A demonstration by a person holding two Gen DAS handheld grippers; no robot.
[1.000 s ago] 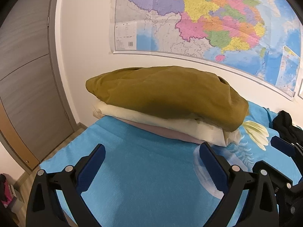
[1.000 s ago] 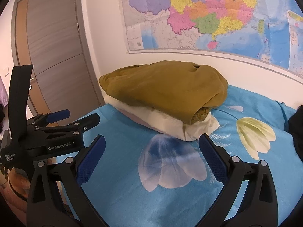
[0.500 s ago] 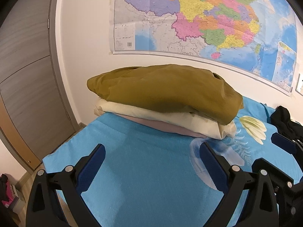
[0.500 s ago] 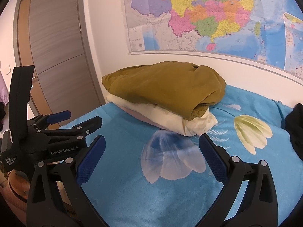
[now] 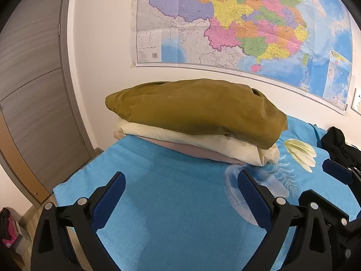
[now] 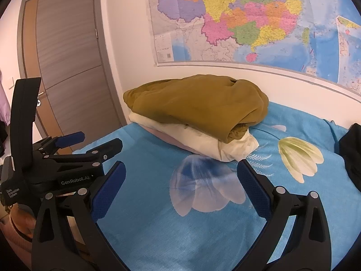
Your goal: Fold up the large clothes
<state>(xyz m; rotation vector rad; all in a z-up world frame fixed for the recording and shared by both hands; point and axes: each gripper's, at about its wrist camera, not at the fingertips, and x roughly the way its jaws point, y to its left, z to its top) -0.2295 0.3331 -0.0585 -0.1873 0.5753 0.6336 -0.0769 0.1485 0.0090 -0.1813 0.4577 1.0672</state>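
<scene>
While I hold both tongs level above the bed, the stack of folded clothes (image 5: 198,133) sits straight ahead of them, well beyond the fingertips. An olive-brown garment (image 6: 198,103) lies on top, a cream one (image 6: 203,143) under it, and a pinkish layer (image 5: 198,152) at the bottom, touching the bedsheet (image 5: 171,203).

My left tongs (image 5: 180,194) are spread wide and carry nothing; my right tongs (image 6: 180,185) are likewise parted and empty. From the right wrist I see the left tongs off to the left side, just beside mine, hovering over the bed's edge.

That sheet is bright blue, printed with a pale white flower (image 6: 203,187) directly under the right tongs and a yellow-green flower (image 6: 300,155) further right. A black garment (image 5: 338,144) lies at the far right of the bed.

Behind the stack, a large coloured map (image 5: 237,27) hangs on the white wall; its print is too small to read. A grey wood-grain door (image 6: 70,63) stands to the left.

On the left tool's body I read "GenRobot.AI" and "Data Acquisition System".
</scene>
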